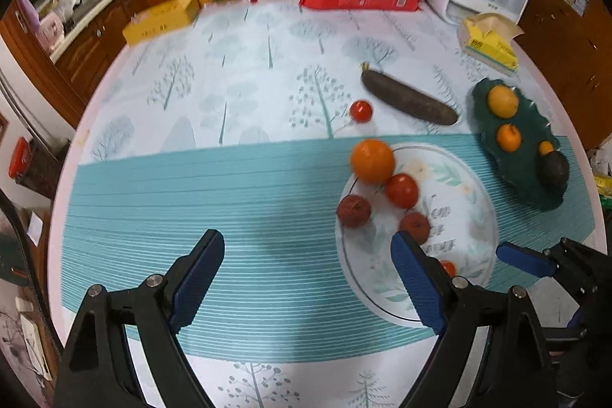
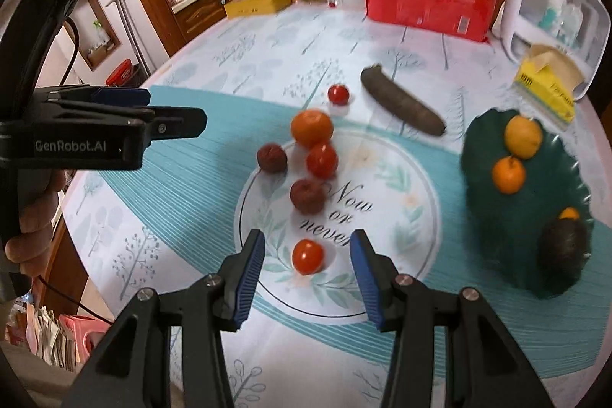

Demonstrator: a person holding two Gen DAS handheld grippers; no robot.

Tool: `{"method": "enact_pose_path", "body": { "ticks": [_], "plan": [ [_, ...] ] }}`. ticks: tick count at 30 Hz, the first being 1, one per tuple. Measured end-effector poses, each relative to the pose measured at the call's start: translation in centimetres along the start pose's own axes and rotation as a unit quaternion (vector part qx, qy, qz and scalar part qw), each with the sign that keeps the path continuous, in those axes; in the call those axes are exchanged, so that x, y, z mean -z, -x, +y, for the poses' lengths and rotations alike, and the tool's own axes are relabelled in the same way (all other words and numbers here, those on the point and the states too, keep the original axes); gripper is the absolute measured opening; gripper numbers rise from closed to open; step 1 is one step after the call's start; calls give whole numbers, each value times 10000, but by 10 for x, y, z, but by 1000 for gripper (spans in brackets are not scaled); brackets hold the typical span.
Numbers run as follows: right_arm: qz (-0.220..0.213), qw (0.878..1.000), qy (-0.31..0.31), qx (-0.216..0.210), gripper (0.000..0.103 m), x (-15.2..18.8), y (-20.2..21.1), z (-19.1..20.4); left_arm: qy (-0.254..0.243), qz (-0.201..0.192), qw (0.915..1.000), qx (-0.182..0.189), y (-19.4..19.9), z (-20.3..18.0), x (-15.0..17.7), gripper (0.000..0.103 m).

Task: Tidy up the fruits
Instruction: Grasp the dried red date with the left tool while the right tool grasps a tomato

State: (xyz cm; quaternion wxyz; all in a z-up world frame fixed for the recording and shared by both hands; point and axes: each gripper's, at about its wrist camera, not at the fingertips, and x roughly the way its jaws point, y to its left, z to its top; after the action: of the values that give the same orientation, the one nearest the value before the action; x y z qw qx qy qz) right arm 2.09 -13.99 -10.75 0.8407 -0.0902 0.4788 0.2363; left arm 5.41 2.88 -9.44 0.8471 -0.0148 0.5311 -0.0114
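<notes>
The right gripper (image 2: pixel 306 266) has its fingers spread wide and holds nothing; a small tomato (image 2: pixel 308 257) sits on the white plate (image 2: pixel 413 178) in the gap between them, touching neither pad. The left gripper (image 1: pixel 308 278) is also wide open and empty, over bare striped cloth at the lower middle of its frame, its right finger overlapping the plate's left rim (image 1: pixel 344 255).

Up the plate from the tomato lie a dark red fruit (image 2: pixel 306 195) and a second tomato (image 2: pixel 322 160). An orange (image 2: pixel 311 128) and another dark red fruit (image 2: pixel 271 158) sit at the rim's upper left. A cherry tomato (image 2: pixel 338 94) lies loose on the surface (image 2: pixel 229 64) beyond.

The dark long vegetable (image 2: pixel 403 106) lies off the plate, its long axis running from upper left to lower right, stem end at upper left.

At the right of the frame, a green dish (image 2: pixel 497 236) holds two yellow-orange fruits (image 2: pixel 522 136), (image 2: pixel 508 174) and an avocado (image 2: pixel 566 247), close to the surface's right edge.

The left half of the surface is open cloth. Only the right view shows the left gripper from the side (image 2: pixel 153 109); only the left view shows the right gripper's finger tip (image 1: pixel 526 259) entering at lower right.
</notes>
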Motion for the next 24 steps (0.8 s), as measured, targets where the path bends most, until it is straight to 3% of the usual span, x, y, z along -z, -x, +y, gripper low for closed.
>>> {"method": "enact_pose_path", "body": {
  "ticks": [10,12,14,24],
  "plan": [
    [320,9994,-124,54,47,13,-42,0,-143,372,9986,345,-53,-2,3,80],
    [376,9992,-141,83,43,14,-49,0,-204,436,9981,395,-60,-6,2,78],
    [465,9987,-179,101,27,15,-55,-1,-249,495,9973,472,-67,-8,-1,75],
    [386,9979,-450,243,26,9,-60,-18,-433,669,9950,599,-100,-22,-14,57]
  ]
}}
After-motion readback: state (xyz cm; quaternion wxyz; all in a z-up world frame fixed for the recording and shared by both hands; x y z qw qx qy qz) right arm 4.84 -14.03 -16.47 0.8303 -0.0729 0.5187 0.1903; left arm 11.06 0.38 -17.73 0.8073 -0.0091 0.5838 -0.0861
